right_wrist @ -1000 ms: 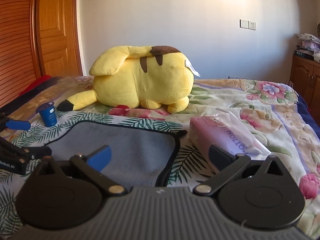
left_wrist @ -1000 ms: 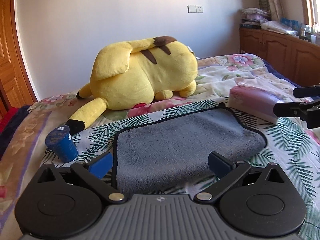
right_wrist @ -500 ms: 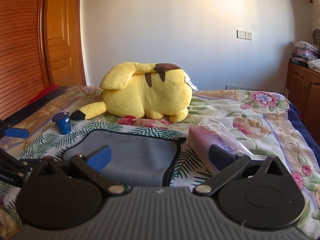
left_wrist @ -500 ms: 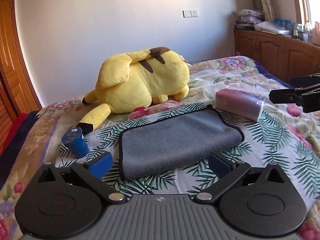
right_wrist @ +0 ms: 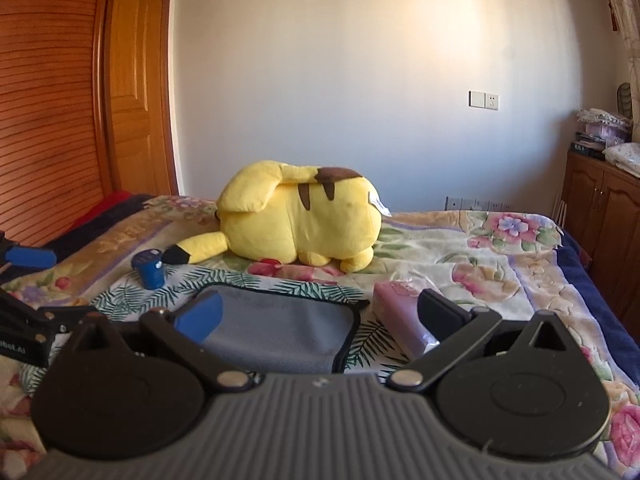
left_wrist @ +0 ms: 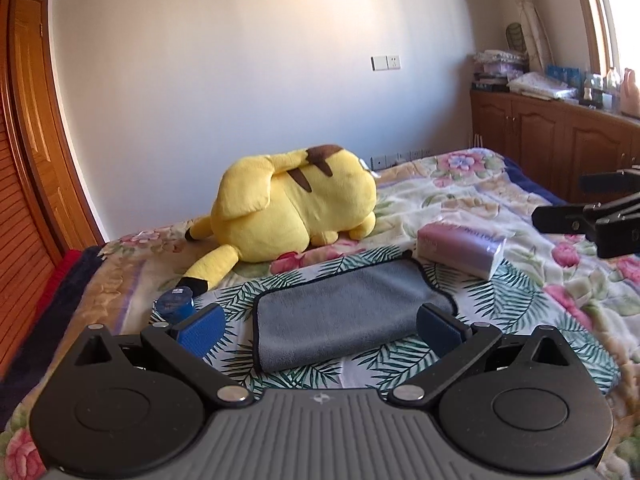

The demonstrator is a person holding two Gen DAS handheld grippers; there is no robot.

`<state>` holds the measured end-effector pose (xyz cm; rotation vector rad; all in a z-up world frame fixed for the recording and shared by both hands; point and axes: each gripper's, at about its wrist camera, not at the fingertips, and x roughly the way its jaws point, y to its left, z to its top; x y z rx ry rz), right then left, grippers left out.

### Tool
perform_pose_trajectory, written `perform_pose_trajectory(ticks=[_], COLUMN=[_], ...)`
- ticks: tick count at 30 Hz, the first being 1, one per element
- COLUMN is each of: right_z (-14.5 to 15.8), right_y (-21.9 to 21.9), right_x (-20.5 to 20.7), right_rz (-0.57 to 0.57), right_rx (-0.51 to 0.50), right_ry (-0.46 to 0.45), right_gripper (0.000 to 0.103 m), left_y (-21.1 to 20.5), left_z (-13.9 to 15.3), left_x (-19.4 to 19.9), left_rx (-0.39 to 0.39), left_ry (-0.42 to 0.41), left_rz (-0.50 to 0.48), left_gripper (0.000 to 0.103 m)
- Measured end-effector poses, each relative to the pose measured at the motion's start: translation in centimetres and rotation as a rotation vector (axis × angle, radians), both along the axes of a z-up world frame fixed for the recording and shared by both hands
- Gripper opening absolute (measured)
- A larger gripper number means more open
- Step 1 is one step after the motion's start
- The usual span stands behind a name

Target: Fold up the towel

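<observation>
- Blue cup (left_wrist: pixel 175 304): upright on the bedspread (left_wrist: pixel 472 200), at 9 o'clock from the towel, just beside the plush's tail tip.
- Left gripper (left_wrist: pixel 319 328): held above the near bed edge, jaws spread wide, blue pads (left_wrist: pixel 202 329) empty; towel framed between them without contact.
- Grey towel (left_wrist: pixel 340 308): lies folded flat, a dark-edged rectangle on the leaf-print patch at bed centre; neither gripper touches it.
- Yellow plush (left_wrist: pixel 296 204): on its side at 12 o'clock from the towel, well behind it.
- Pink tissue pack (left_wrist: pixel 460 246): at 2 o'clock from the towel, just beside its far right corner.
- Right gripper (right_wrist: pixel 318 318): jaws spread wide, nothing between them; hovers near the towel's right side. In the left view it appears at 3 o'clock, well apart from the towel.
</observation>
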<state>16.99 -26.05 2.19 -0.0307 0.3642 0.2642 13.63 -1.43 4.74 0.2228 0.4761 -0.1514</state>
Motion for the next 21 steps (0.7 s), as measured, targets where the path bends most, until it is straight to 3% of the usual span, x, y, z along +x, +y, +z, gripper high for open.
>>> perform_pose_trajectory(ticks=[10,16,21], right_z=[0.6,0.0,-0.9], right_y=[0.2,0.1,-0.1], right_x=[-3.9,-6.2,-7.7], right_rz=[-0.004,0.001,-0.006], right_rx=[0.013,0.003,0.013], right_ry=[0.004,0.021,0.038], right_gripper=[0.103,0.103,0.103], left_y=[-0.3,0.3,0.1], left_z=[0.6,0.1,-0.8], left_x=[-4.8,-7.3,-9.0], left_rx=[0.006,-0.072,-0.059], left_ry=[0.003,0.024,0.021], left_rz=[0.041,0.059,0.082], left_gripper=[0.103,0.103,0.103])
